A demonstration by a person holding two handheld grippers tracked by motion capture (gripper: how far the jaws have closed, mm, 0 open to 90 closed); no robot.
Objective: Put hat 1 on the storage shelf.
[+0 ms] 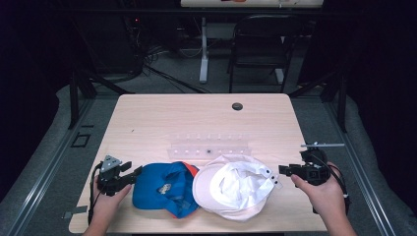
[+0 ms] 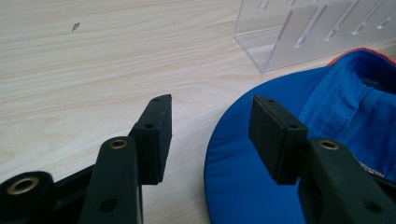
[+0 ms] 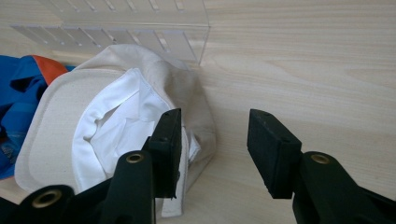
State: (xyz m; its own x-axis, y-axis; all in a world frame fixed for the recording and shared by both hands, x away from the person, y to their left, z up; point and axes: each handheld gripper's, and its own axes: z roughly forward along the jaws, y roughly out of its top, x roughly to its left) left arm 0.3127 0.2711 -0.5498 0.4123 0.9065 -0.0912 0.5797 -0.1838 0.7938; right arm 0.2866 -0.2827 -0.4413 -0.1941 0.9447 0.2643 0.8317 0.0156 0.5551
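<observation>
A blue cap with an orange trim lies upside down at the front of the wooden table, and a cream-white cap lies upside down against its right side. My left gripper is open at the blue cap's left edge; the blue brim sits partly between its jaws. My right gripper is open at the white cap's right edge, with the cap's strap end by its left jaw. Nothing is gripped.
A clear acrylic rack with slots lies flat just behind the two caps. A dark round grommet sits near the table's far edge. A black folding chair and a white table leg stand beyond the table.
</observation>
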